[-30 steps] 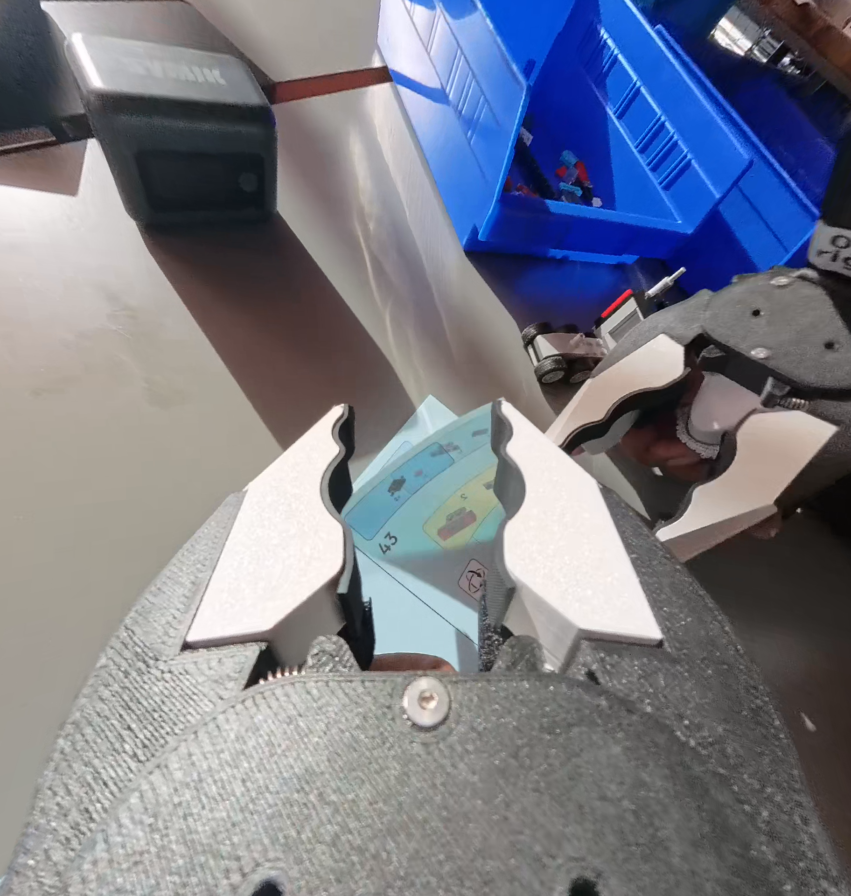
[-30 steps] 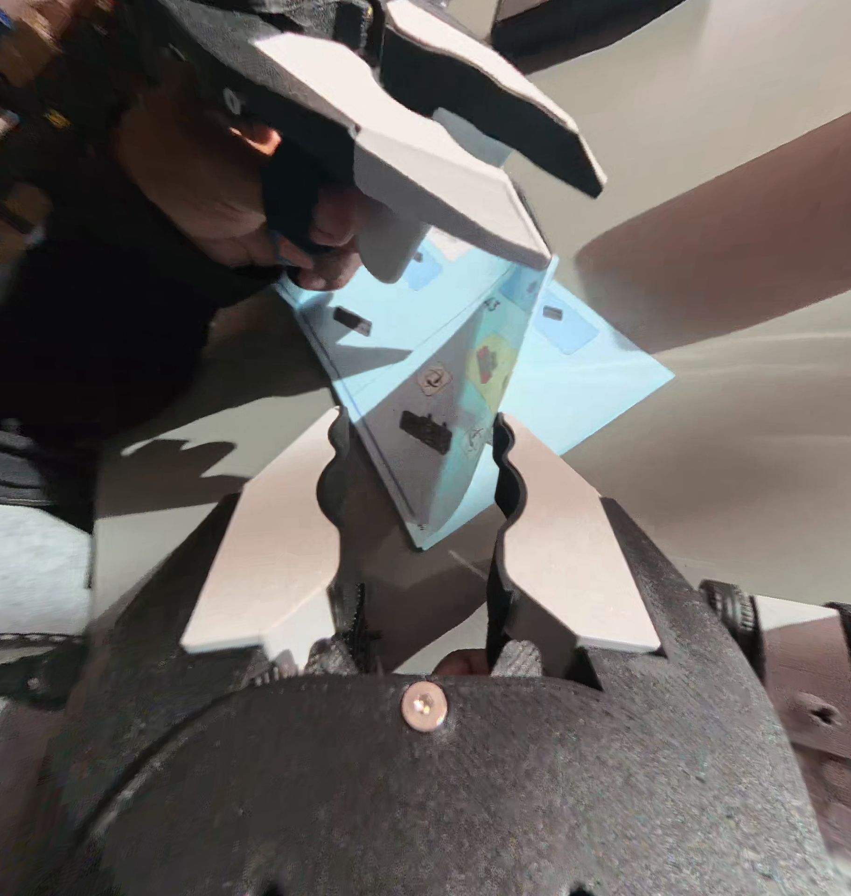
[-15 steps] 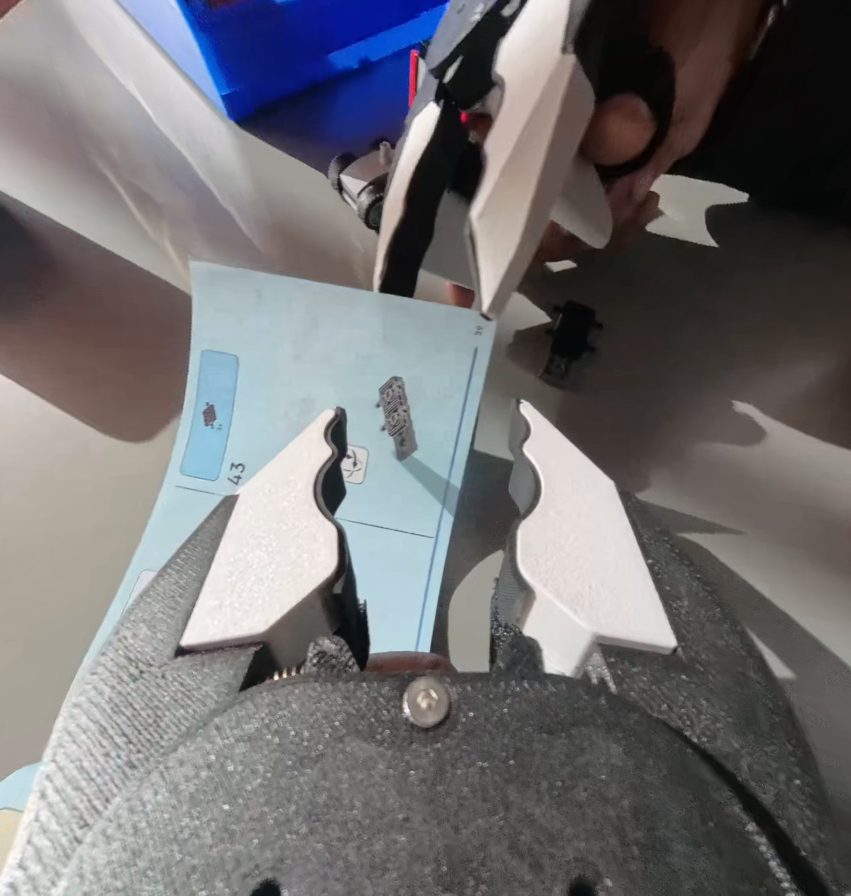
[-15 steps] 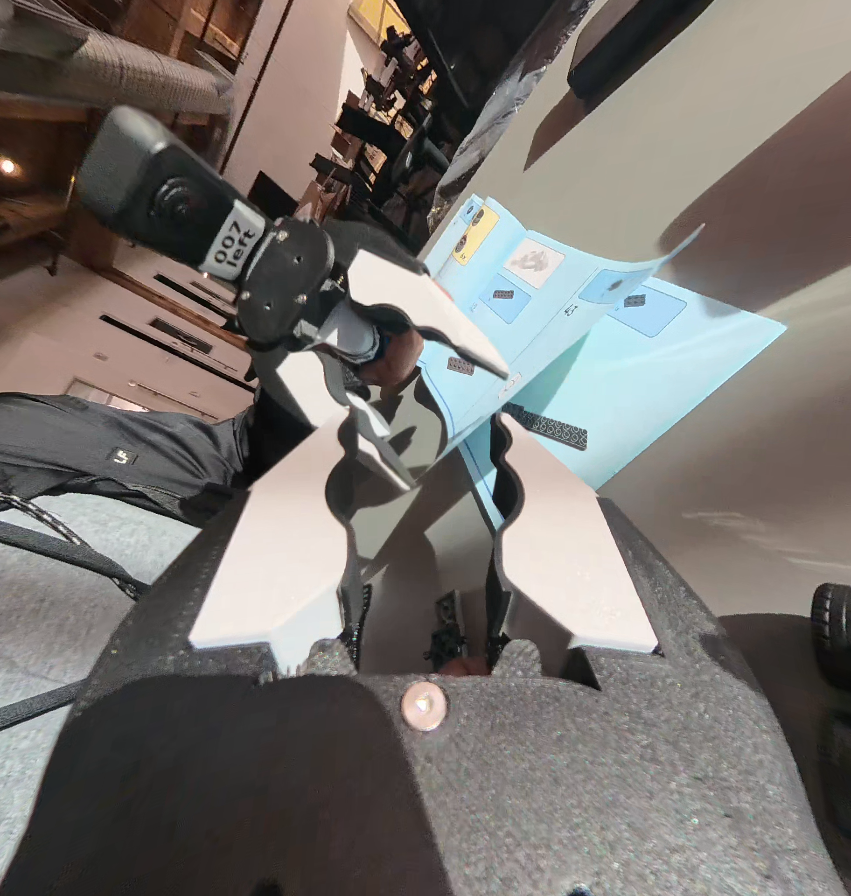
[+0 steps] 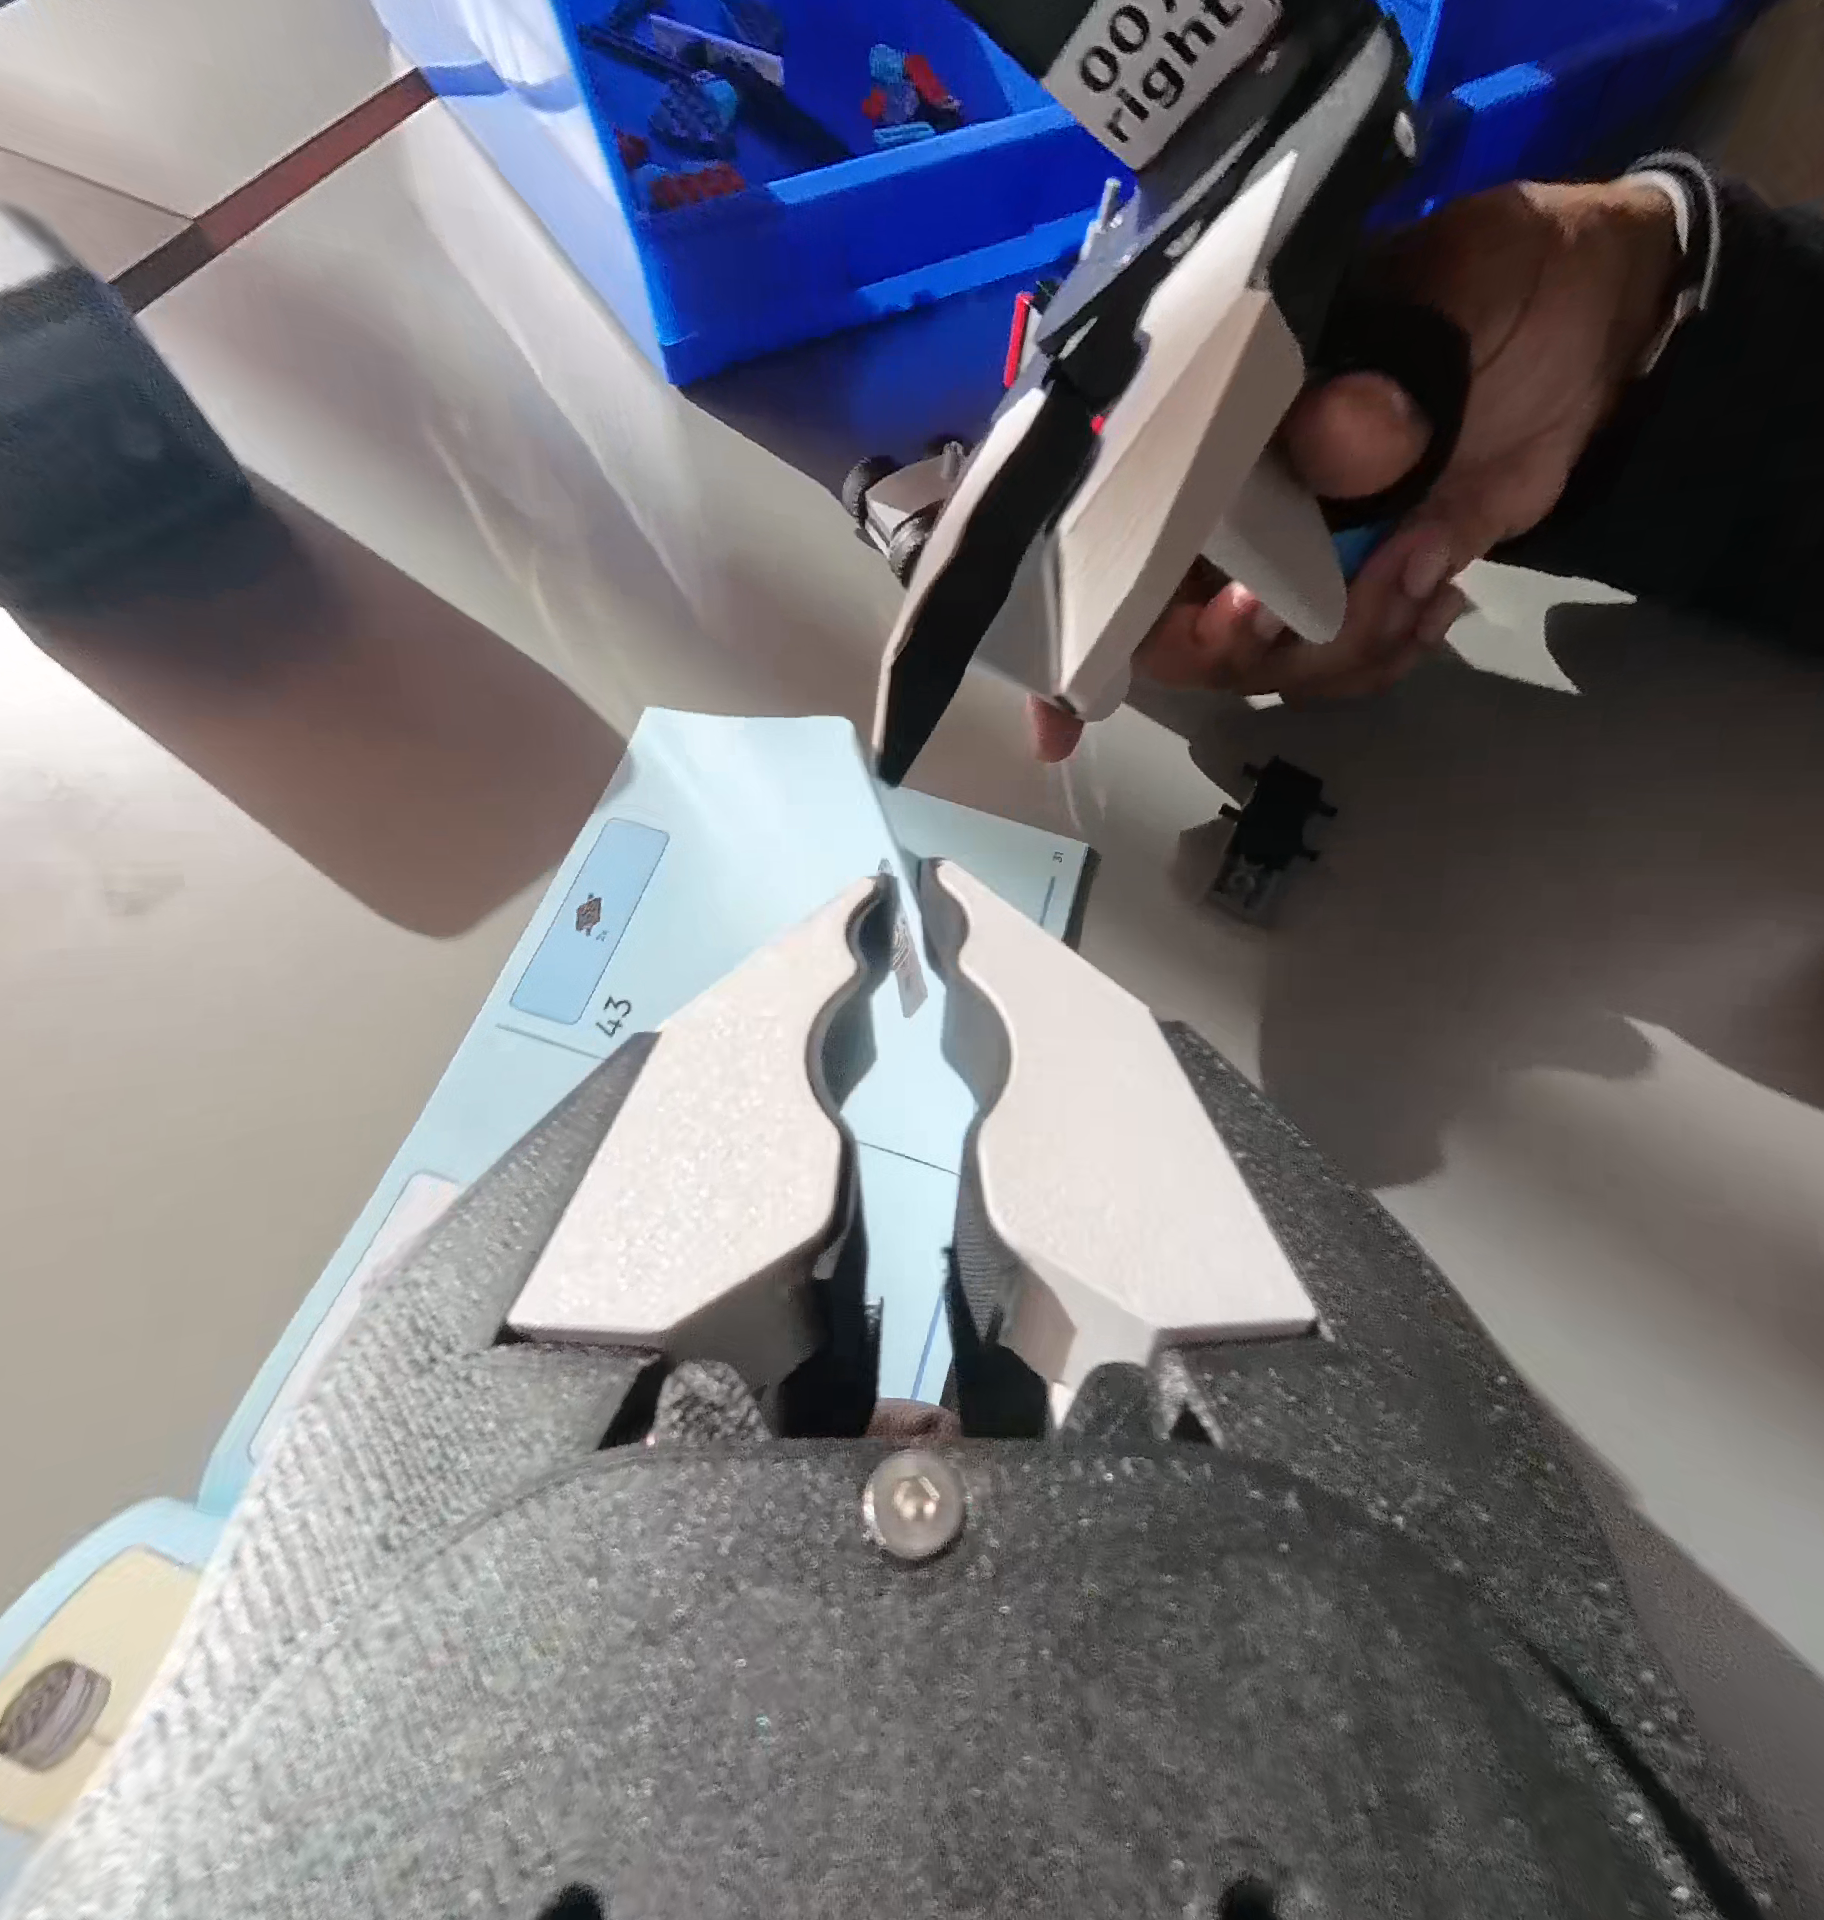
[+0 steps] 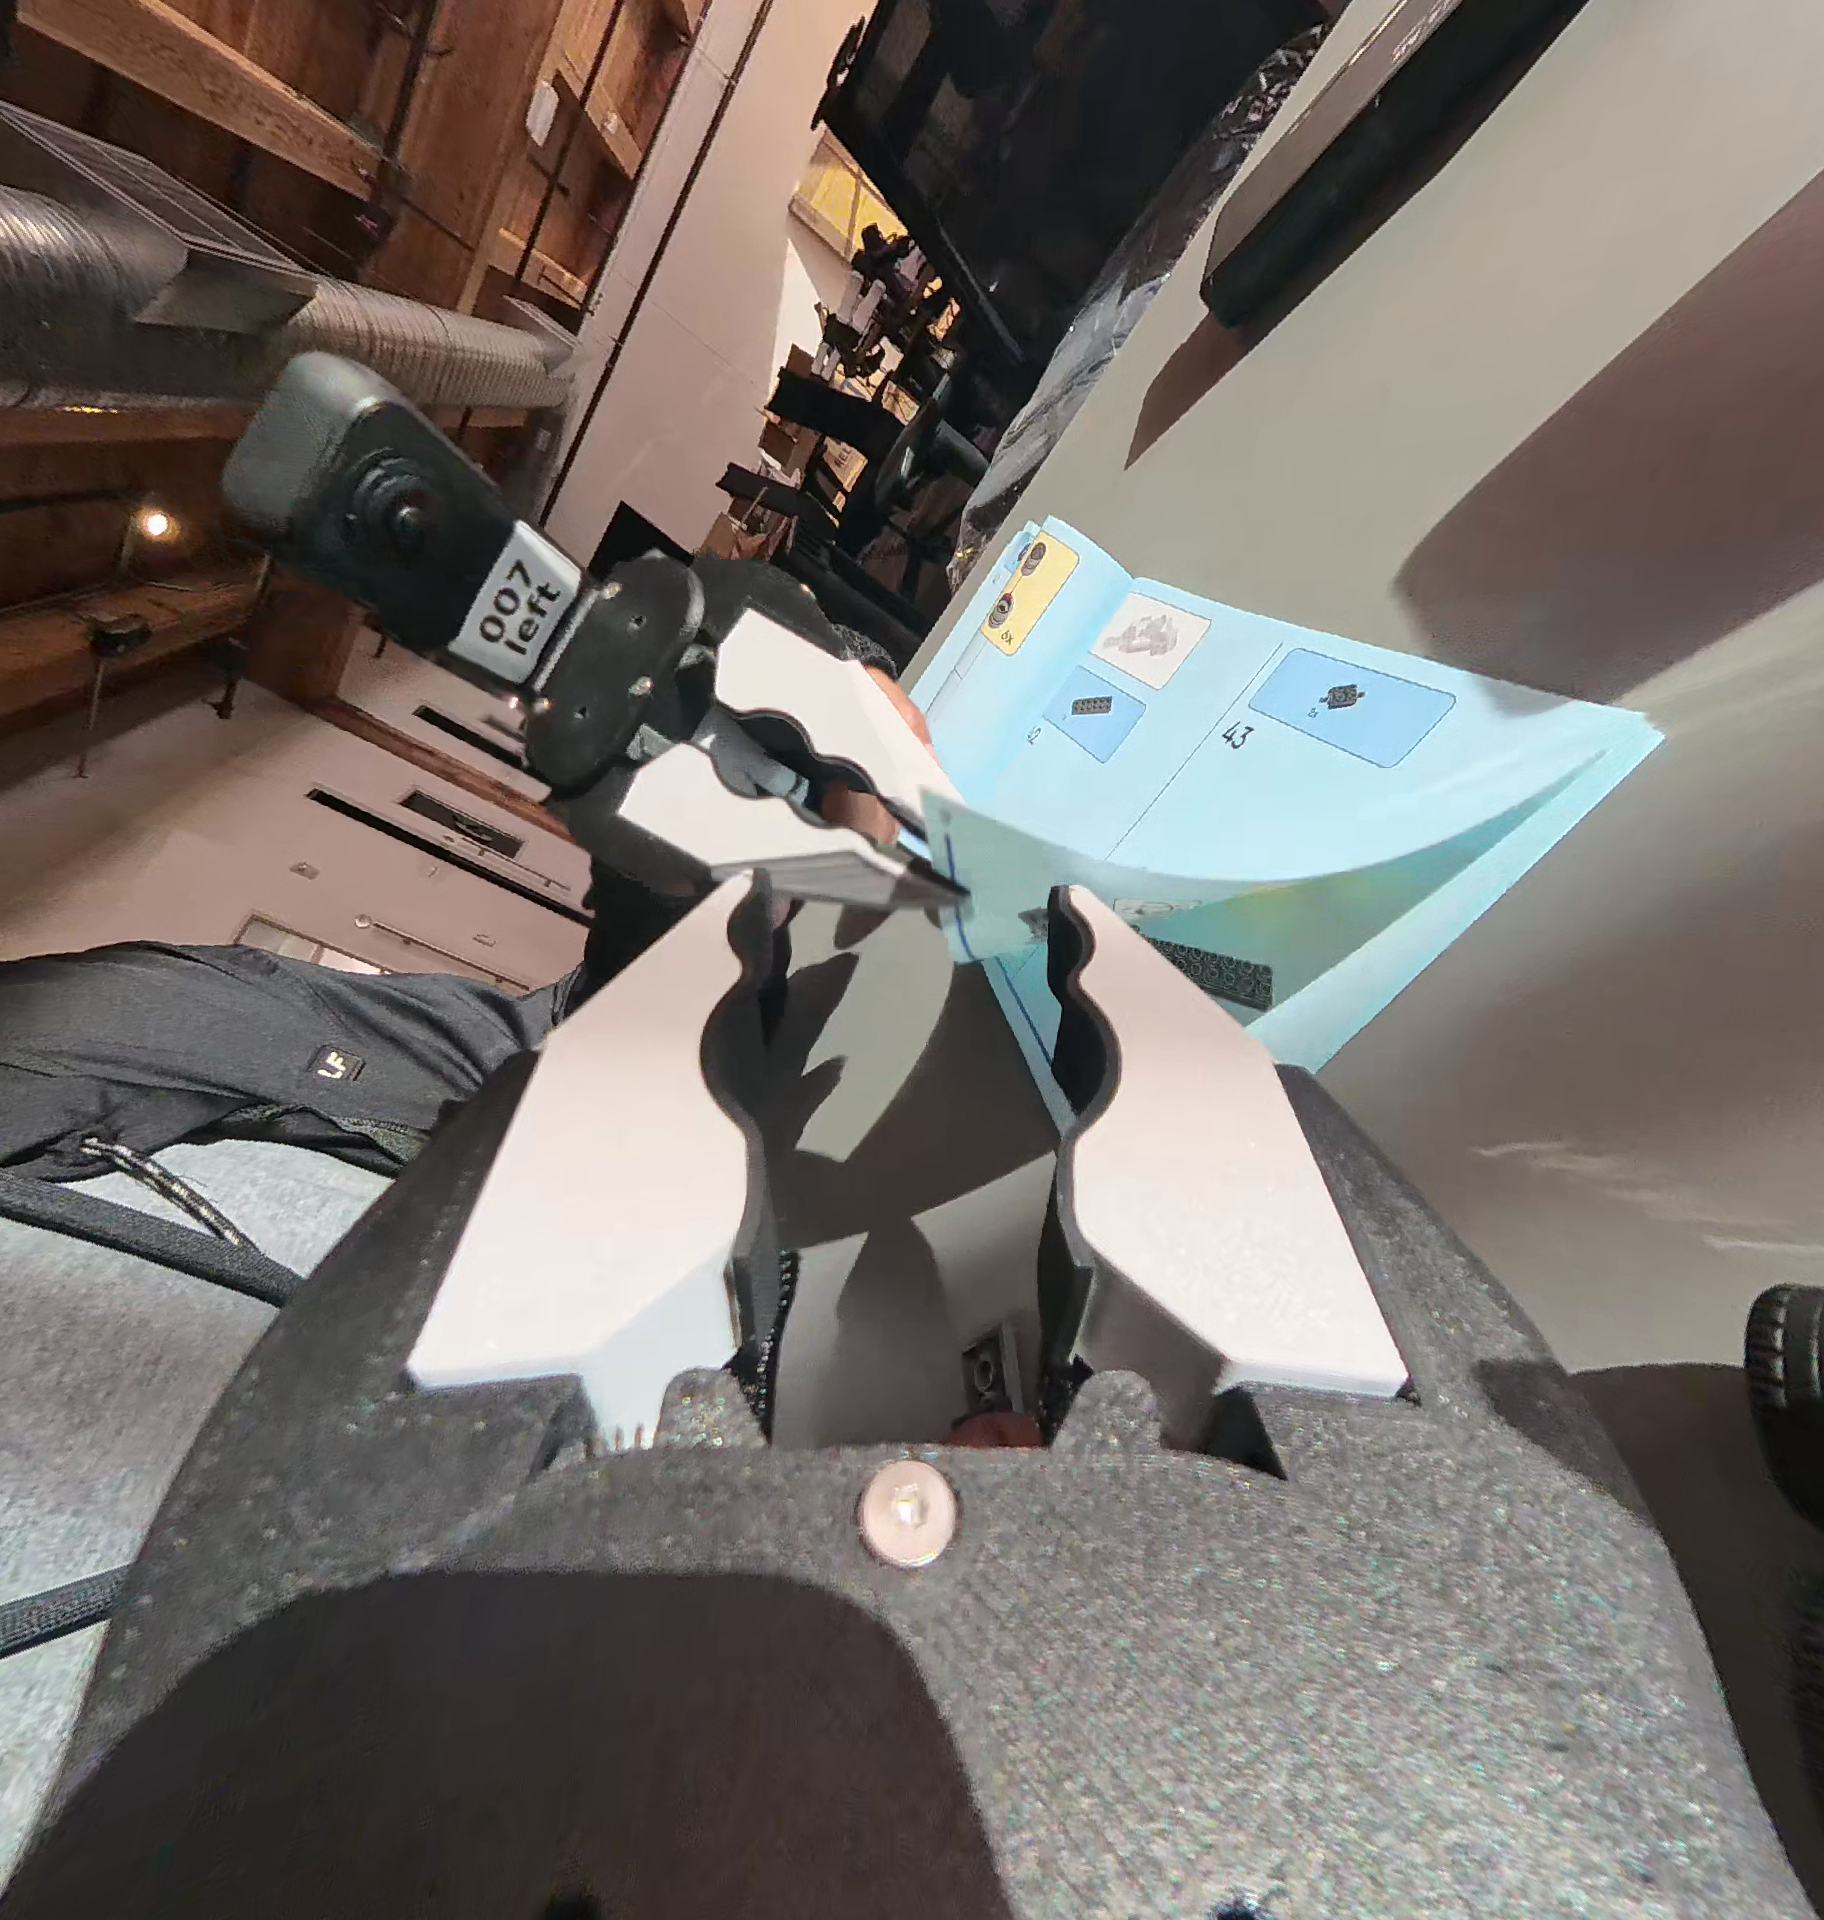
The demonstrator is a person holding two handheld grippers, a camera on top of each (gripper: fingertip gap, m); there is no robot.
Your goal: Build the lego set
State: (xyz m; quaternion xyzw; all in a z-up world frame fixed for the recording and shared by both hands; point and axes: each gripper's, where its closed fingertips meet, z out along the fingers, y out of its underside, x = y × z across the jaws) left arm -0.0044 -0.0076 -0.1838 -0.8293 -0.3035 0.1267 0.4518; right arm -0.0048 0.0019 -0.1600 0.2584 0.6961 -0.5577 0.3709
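Observation:
A light-blue instruction booklet (image 5: 742, 831) lies open on the grey table. My left gripper (image 5: 903, 896) is shut on the edge of one page and holds it lifted and curled. The right wrist view shows the same pinch (image 6: 939, 868) on the raised page (image 6: 1303, 821). My right gripper (image 6: 908, 904) is open and empty, just in front of the page edge; in the left wrist view it (image 5: 981, 717) hovers above the booklet's far corner. A small black lego piece (image 5: 1266, 842) lies on the table to the right. A partly built wheeled lego model (image 5: 903, 509) stands behind the right gripper.
A blue bin (image 5: 835, 239) with several loose lego parts stands at the back. A black box (image 5: 77, 416) sits at the far left. A black tyre (image 6: 1812, 1382) shows at the right edge. A person's hand (image 5: 1490, 416) holds the right gripper. My two grippers' fingertips are within a few centimetres of each other. The small black lego piece (image 5: 1266, 842) is about equally far from each gripper, around 11 cm.
My left gripper has closed from open onto the page edge and lifted it. The right gripper has drawn back slightly and stays open.

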